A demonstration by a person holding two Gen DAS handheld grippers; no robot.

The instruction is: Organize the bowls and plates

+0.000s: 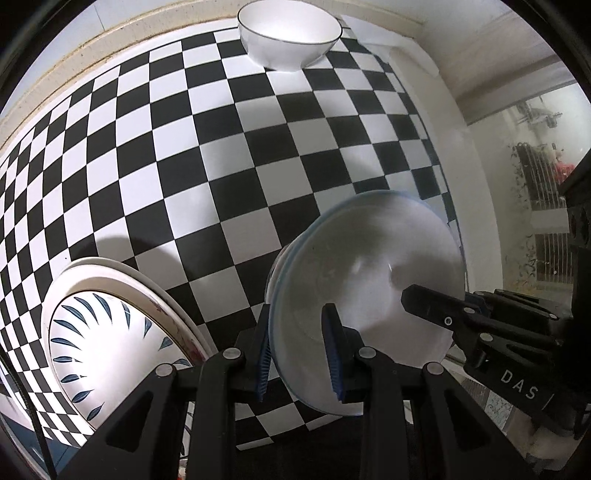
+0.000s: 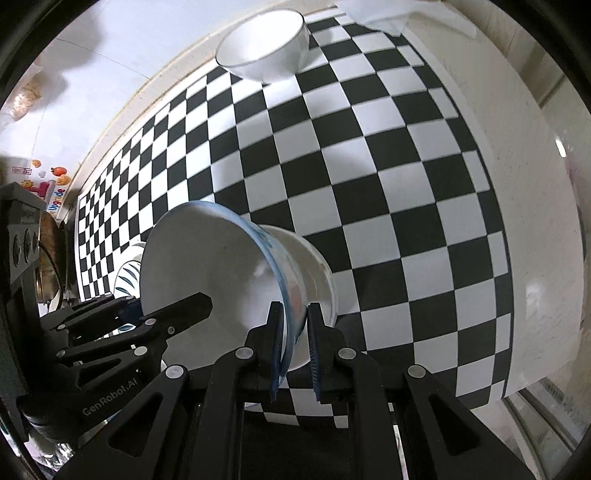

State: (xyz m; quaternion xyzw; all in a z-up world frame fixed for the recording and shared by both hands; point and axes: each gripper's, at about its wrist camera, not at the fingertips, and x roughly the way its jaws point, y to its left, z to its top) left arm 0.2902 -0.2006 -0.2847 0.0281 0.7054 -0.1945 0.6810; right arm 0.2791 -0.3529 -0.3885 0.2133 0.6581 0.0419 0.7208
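Both grippers pinch opposite rims of the blue-rimmed bowl (image 1: 369,291) – left gripper (image 1: 301,354), right gripper (image 2: 295,350) – holding it tilted above the checkered mat (image 1: 221,166); uneven pull could slip it onto the plates (image 1: 110,332)

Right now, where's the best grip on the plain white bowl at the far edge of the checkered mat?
Grip the thin rim of the white bowl, coming from above on its near side. It stands upright and open, so one finger of a hand-held gripper can drop inside the wall and one outside; the sloping body would likely slip.
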